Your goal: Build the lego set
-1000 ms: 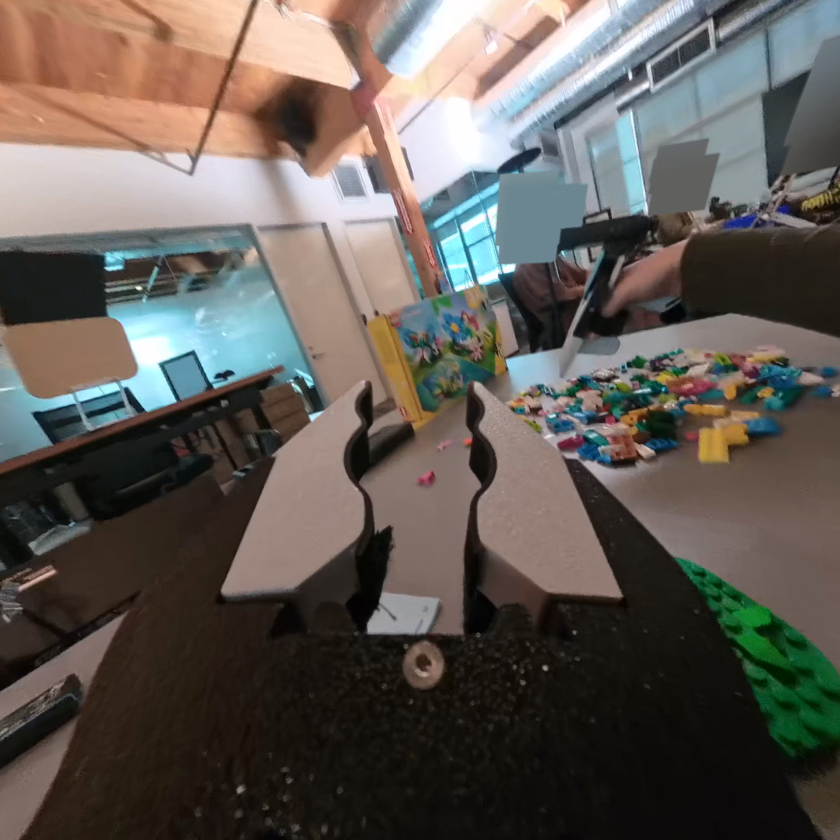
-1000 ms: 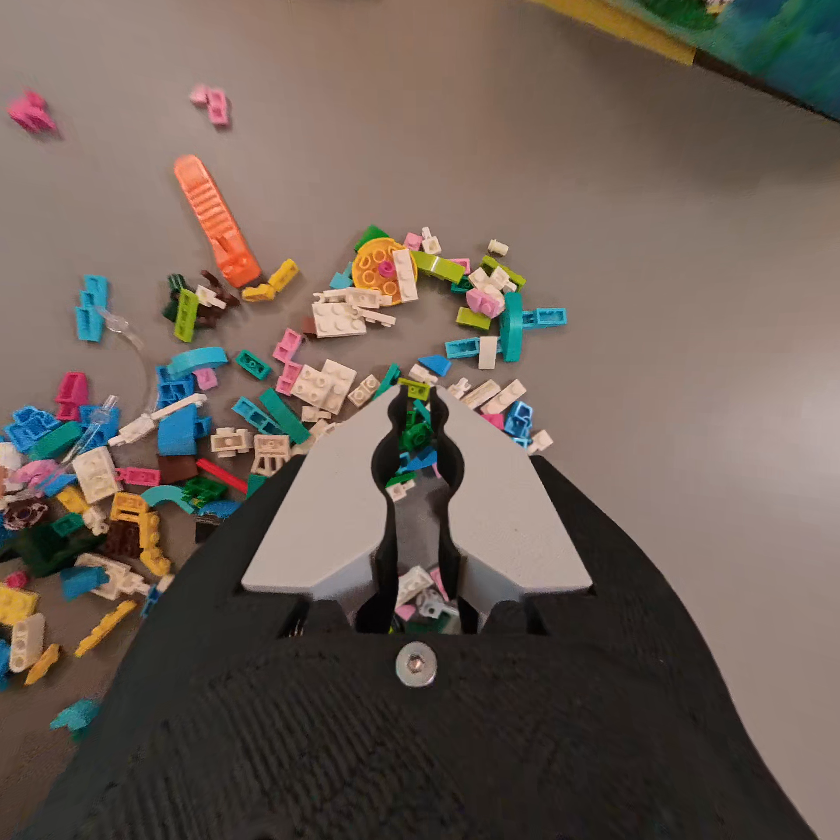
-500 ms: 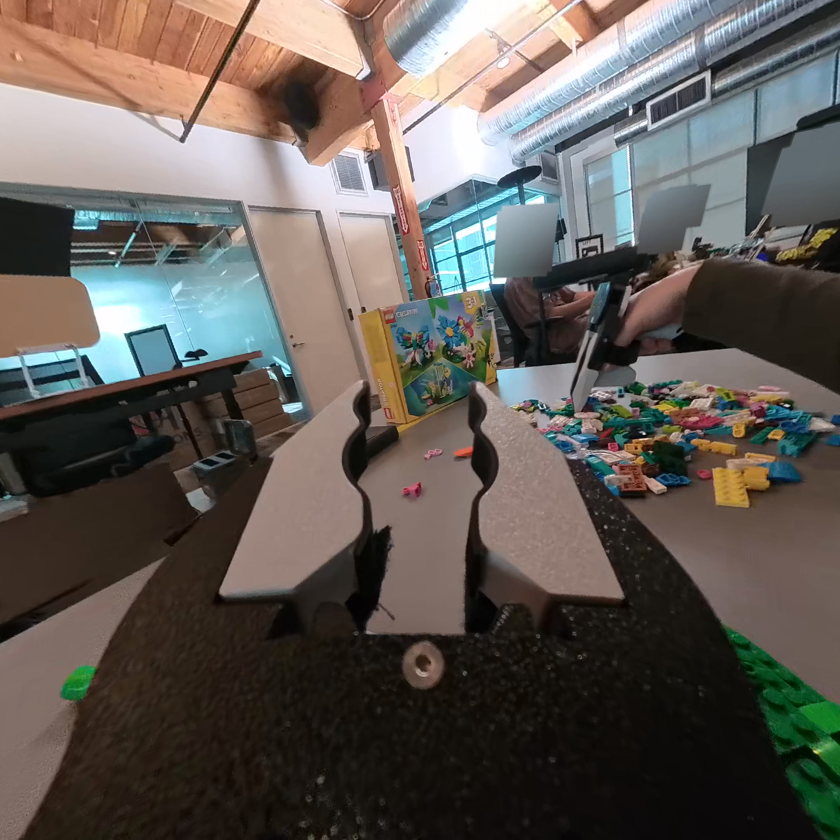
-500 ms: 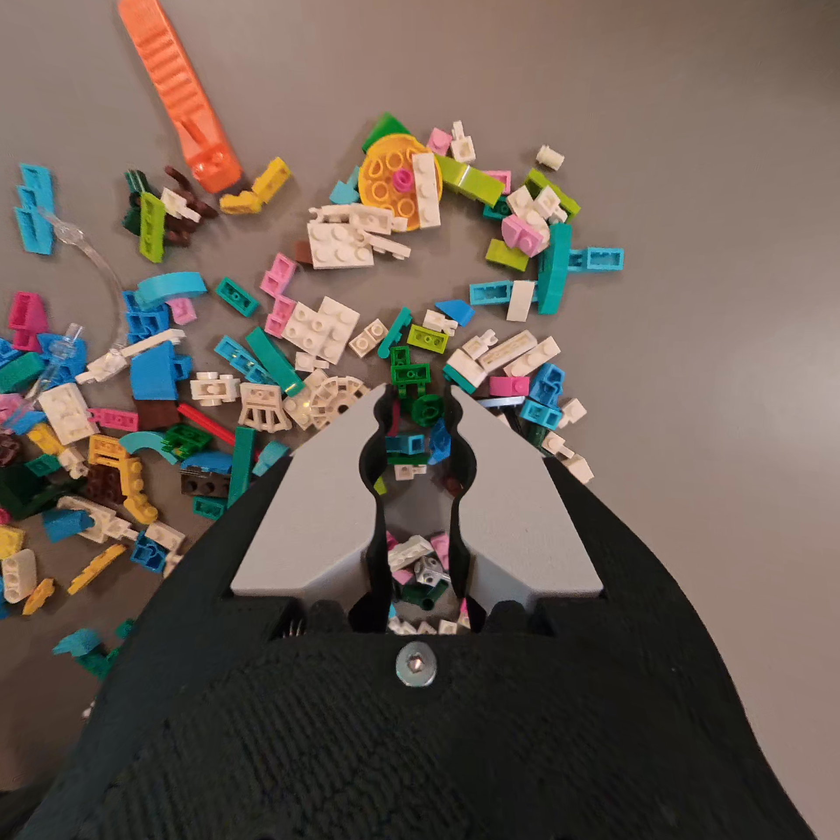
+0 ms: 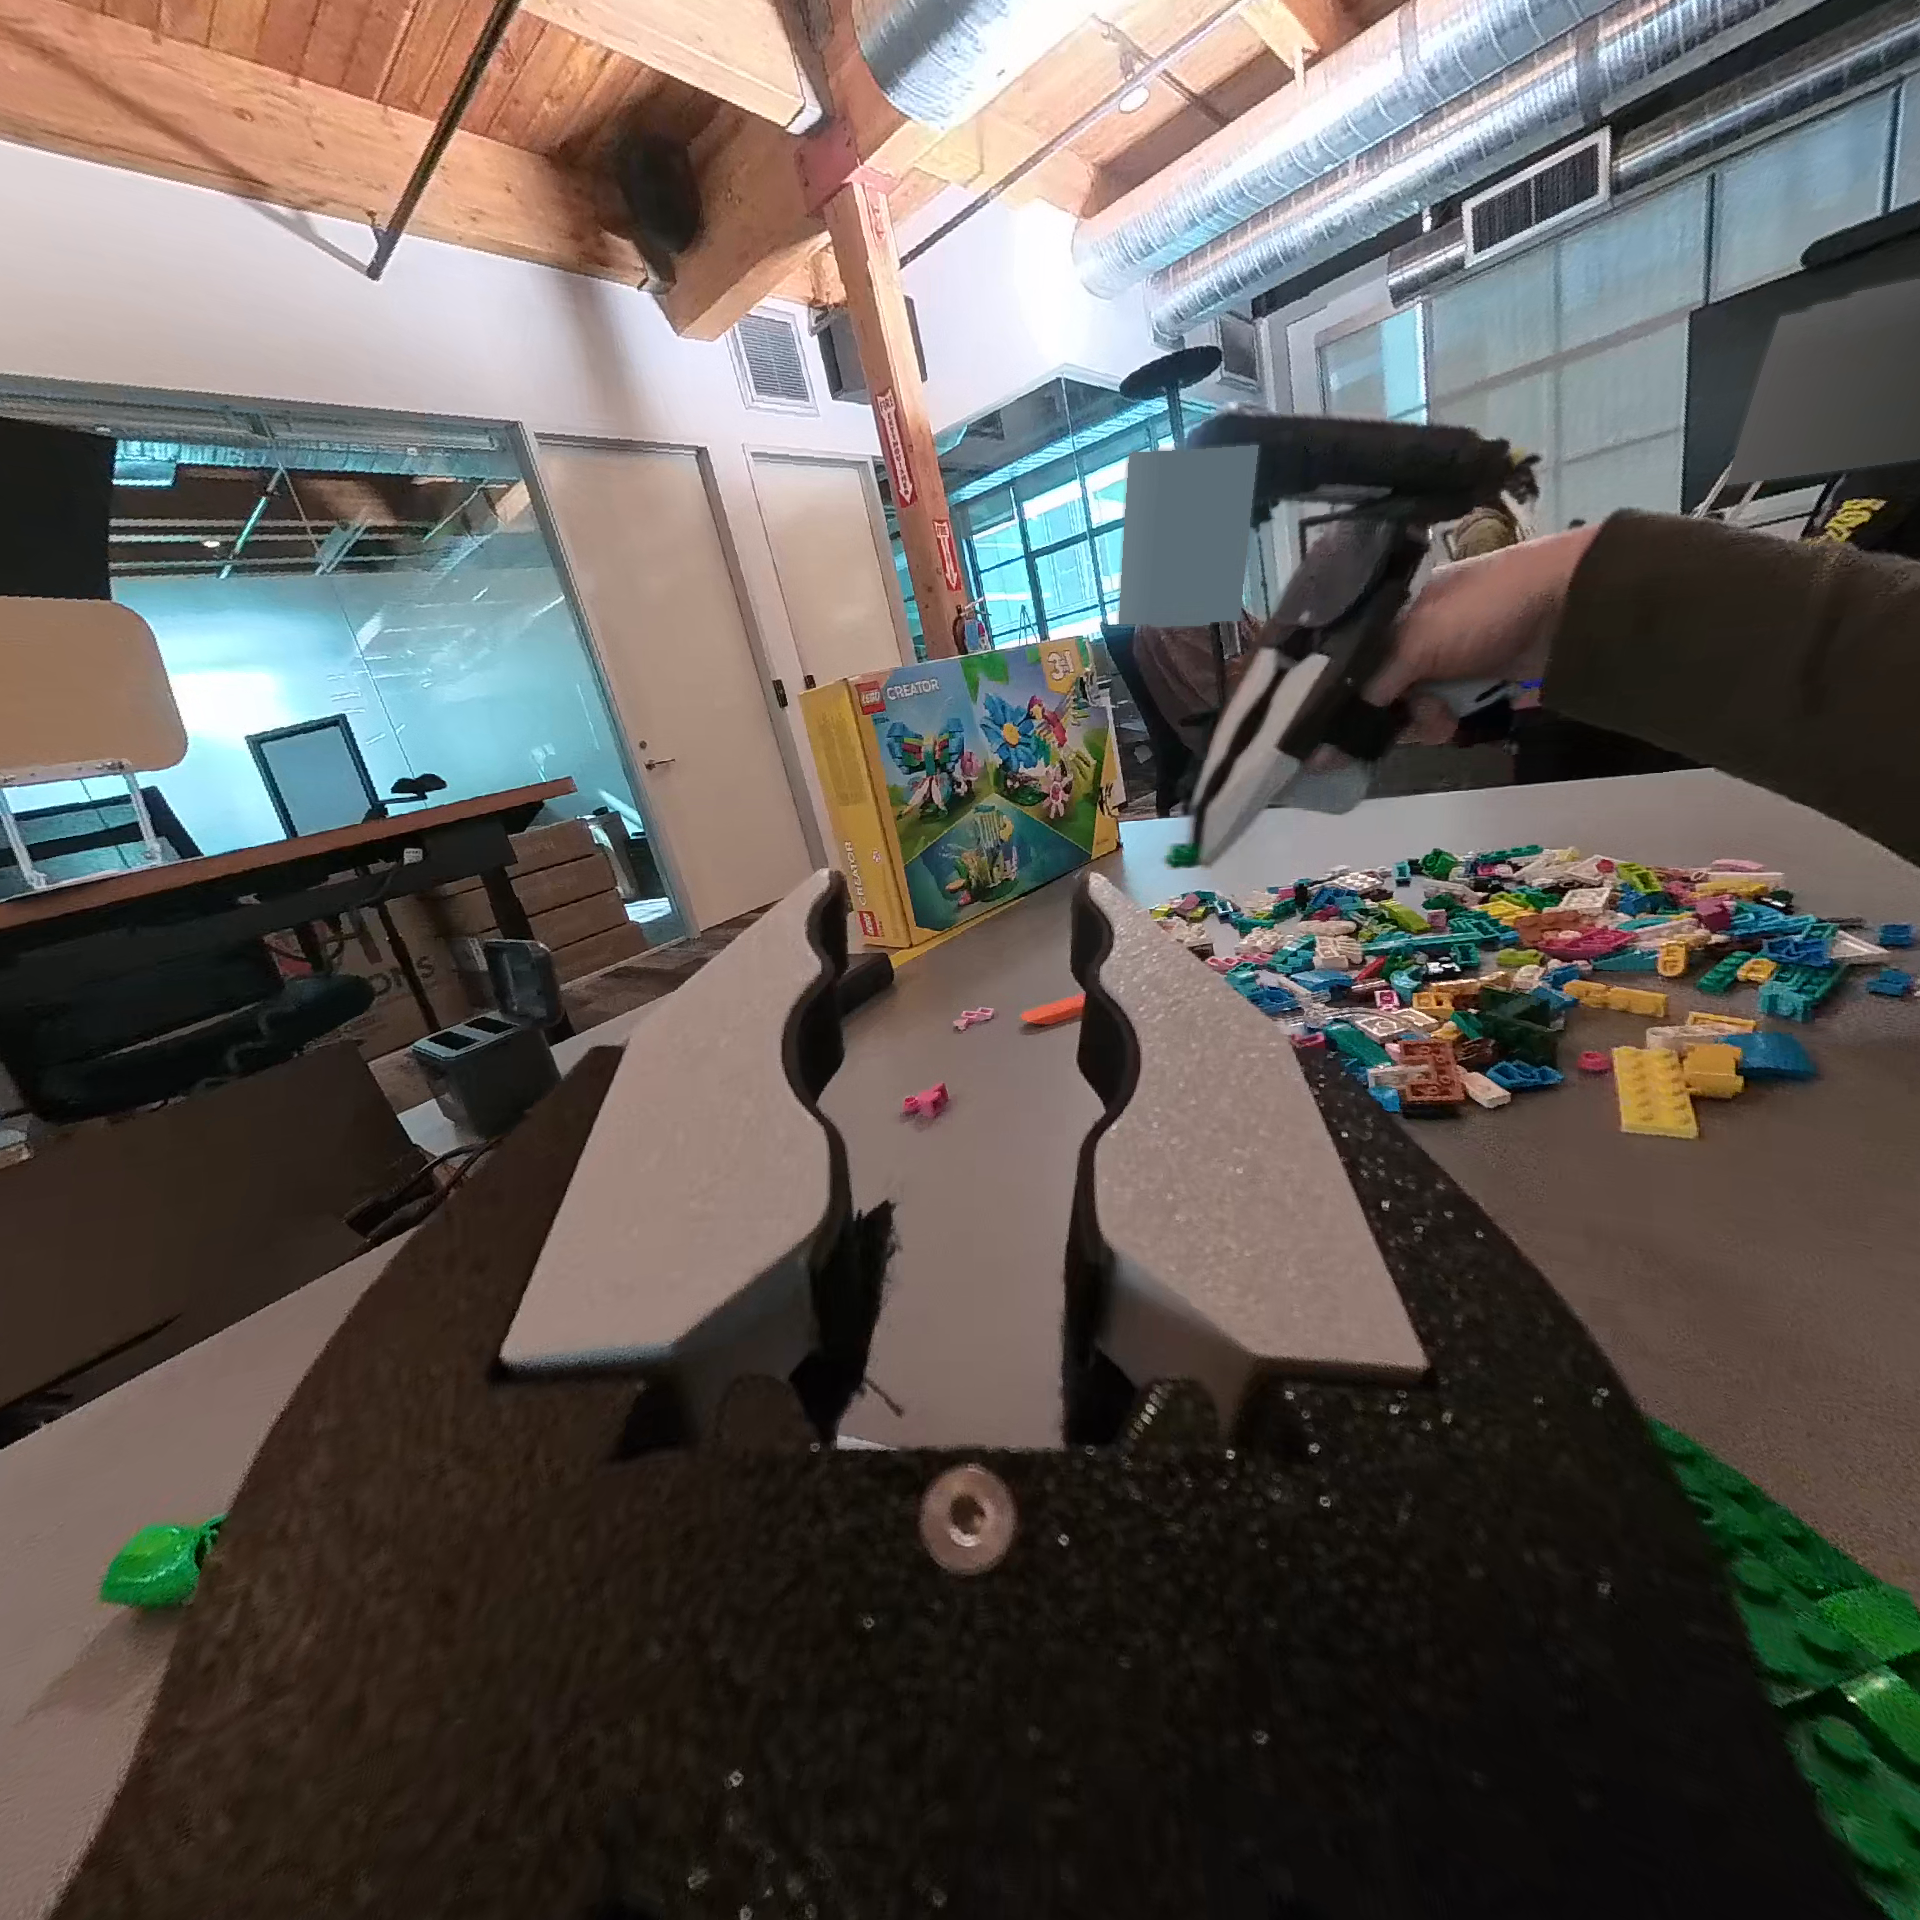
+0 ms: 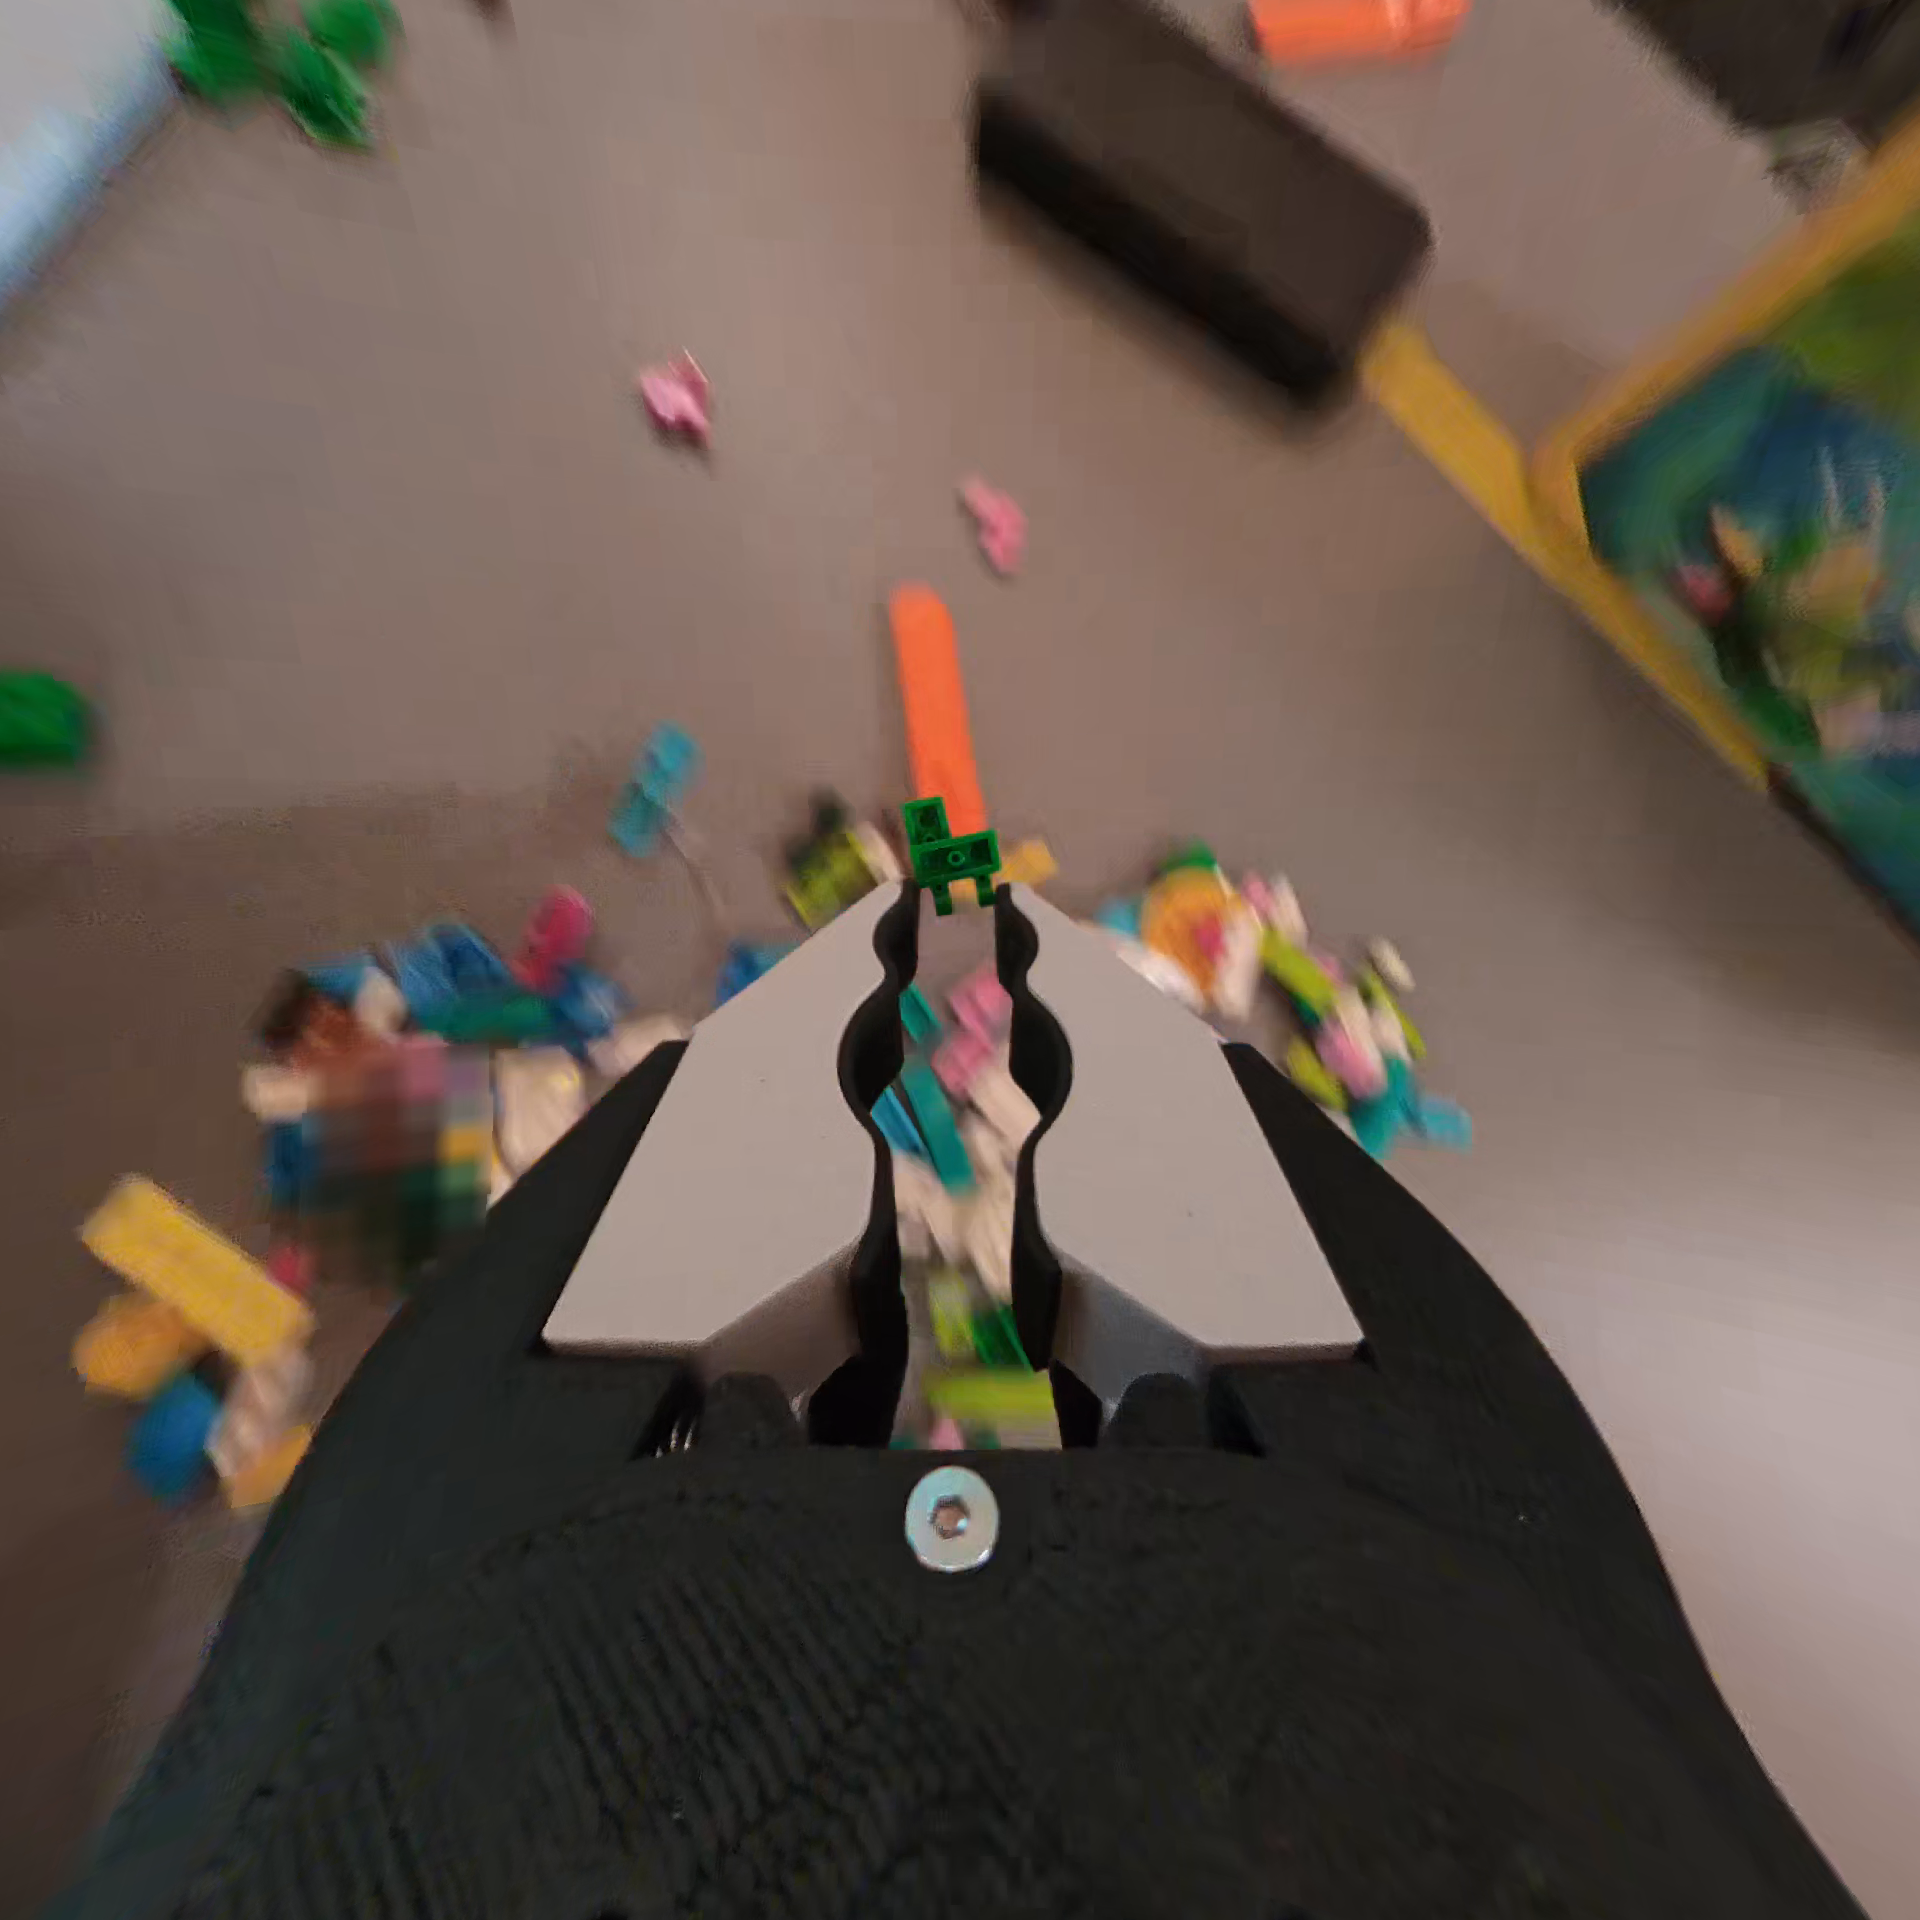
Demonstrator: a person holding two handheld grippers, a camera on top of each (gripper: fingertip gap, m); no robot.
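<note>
Here, the right gripper (image 6: 954,891) pinches a small dark-green lego piece (image 6: 948,854) between its very tips, the piece standing just proud of the two grey fingers (image 6: 774,1132) and sharply in focus while everything beneath is smeared by motion. Seen from the left wrist view, the same right gripper (image 5: 1210,842) is tilted steeply downward in a person's hand (image 5: 1475,634), a dark sleeve (image 5: 1745,665) running off to the right, with the green piece (image 5: 1182,855) held in the air above the near edge of the loose brick pile (image 5: 1538,966).

The left gripper (image 5: 951,914) is held low over the grey table (image 5: 1662,1278) with its fingers set well apart and nothing between them (bare tabletop shows through the gap). A small pink piece (image 5: 925,1101) lies on the table just beyond its tips, a second pink piece (image 5: 974,1018) farther on, and an orange brick separator (image 5: 1051,1010) beside that.

Under the right gripper, the separator (image 6: 935,707) points away from the scattered bricks (image 6: 416,1049), and a yellow plate (image 6: 192,1268) lies at the pile's left edge. A black phone-like slab (image 6: 1195,208) rests farther off. The lego set's yellow-edged box (image 5: 961,790) stands upright at the far side of the table. A green studded baseplate (image 5: 1829,1621) shows at the lower right of the left wrist view, and a small bright-green piece (image 5: 151,1564) sits at its lower left.
</note>
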